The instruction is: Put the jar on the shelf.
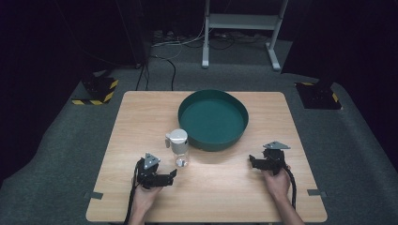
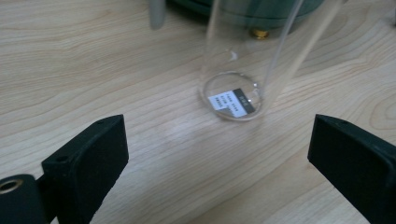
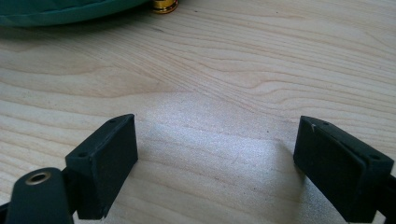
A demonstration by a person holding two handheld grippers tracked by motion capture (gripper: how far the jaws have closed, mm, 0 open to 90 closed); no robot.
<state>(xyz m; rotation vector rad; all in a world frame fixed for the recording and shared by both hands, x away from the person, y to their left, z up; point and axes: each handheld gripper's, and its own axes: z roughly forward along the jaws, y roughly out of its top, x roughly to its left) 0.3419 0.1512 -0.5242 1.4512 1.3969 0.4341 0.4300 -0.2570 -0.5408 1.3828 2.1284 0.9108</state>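
Left gripper (image 1: pixel 172 174) is released, jaws wide and empty, just short of the clear bottle (image 1: pixel 179 147), which stands upright on the tabletop (image 1: pixel 141 122) close beside the green basin (image 1: pixel 213 120). Right gripper (image 1: pixel 252 162) is likewise released, empty, well apart from the bottle.

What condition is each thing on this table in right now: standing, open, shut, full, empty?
Clear bottle: upright on the table, grey cap on, looks empty, apart from both grippers.
Green tub: upright, nothing seen inside.
Left gripper: open, jaws aimed at the bottle, not touching it.
Right gripper: open, nothing between its jaws.
Small brass piece: on the table by the tub's base.
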